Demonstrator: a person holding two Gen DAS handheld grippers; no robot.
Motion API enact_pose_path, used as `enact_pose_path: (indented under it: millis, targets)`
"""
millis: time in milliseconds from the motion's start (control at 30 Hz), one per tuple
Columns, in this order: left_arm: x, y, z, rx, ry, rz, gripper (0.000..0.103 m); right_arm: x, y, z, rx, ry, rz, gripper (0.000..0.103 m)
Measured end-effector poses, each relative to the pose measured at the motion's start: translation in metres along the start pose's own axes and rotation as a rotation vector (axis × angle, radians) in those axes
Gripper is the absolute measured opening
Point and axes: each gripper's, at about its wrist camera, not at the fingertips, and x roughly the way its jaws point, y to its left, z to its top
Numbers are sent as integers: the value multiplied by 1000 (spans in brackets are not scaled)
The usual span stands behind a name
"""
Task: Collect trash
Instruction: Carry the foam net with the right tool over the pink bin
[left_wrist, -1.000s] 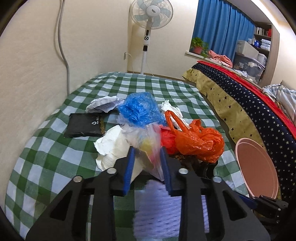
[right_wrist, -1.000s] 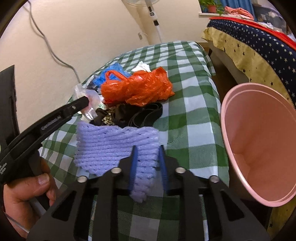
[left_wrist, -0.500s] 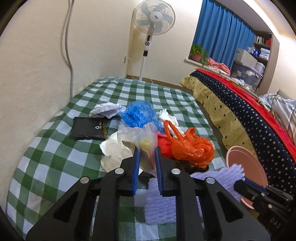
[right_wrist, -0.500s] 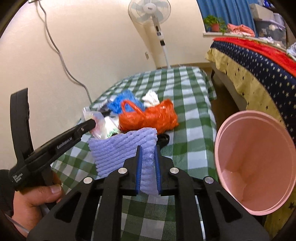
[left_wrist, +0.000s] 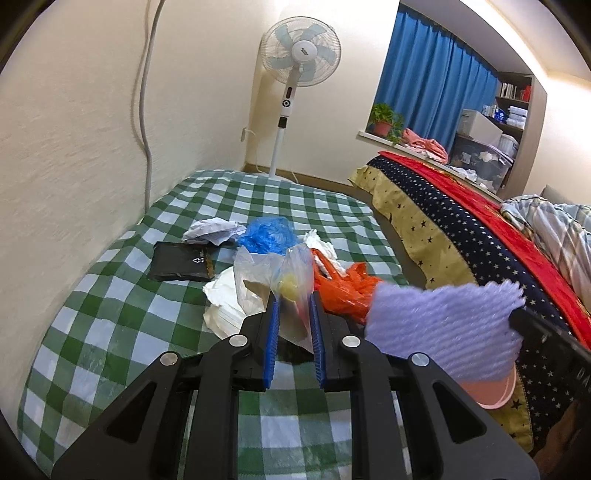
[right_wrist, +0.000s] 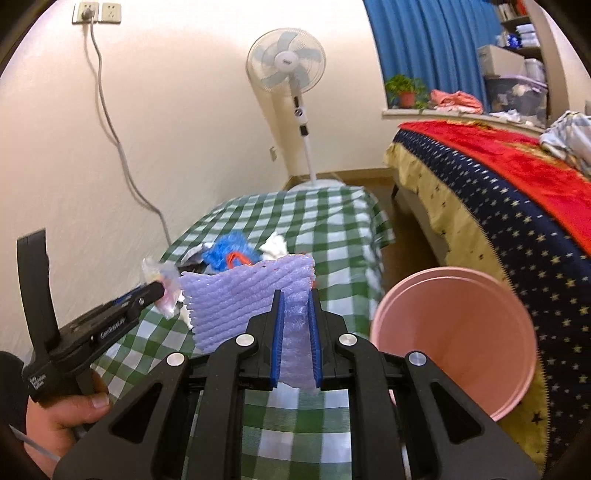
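Now that both hands have lifted clear of the heap, each claw carries its own piece of trash: the left claw (left_wrist: 292, 319) is clamped on a clear plastic bag (left_wrist: 291, 284) with something yellow inside, and the right claw (right_wrist: 295, 314) is clamped on a sheet of purple foam netting (right_wrist: 251, 295), which a second ago lay on the green-checked bench (left_wrist: 110, 321). The netting now hangs just beside the pink bin (right_wrist: 454, 332) (its mouth tilted toward the camera), so dropping it in looks like the next step. An orange bag (left_wrist: 347, 291), a blue bag (left_wrist: 267, 230), crumpled paper (left_wrist: 212, 230) and a black pouch (left_wrist: 181, 262) remain on the bench.
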Motion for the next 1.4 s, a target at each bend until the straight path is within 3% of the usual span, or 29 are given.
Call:
enact_pose_path:
  millis: [767, 1067, 1400]
  targets:
    - [-13, -42, -5, 60, -35, -158, 16, -52, -74, 24, 69, -123, -298, 13]
    - [-4, -89, -9, 130, -35, -271, 16, -59, -116, 26, 169, -133, -411, 13]
    - [16, -126, -13, 166, -14, -385, 16, -61, -139, 27, 196, -140, -513, 13]
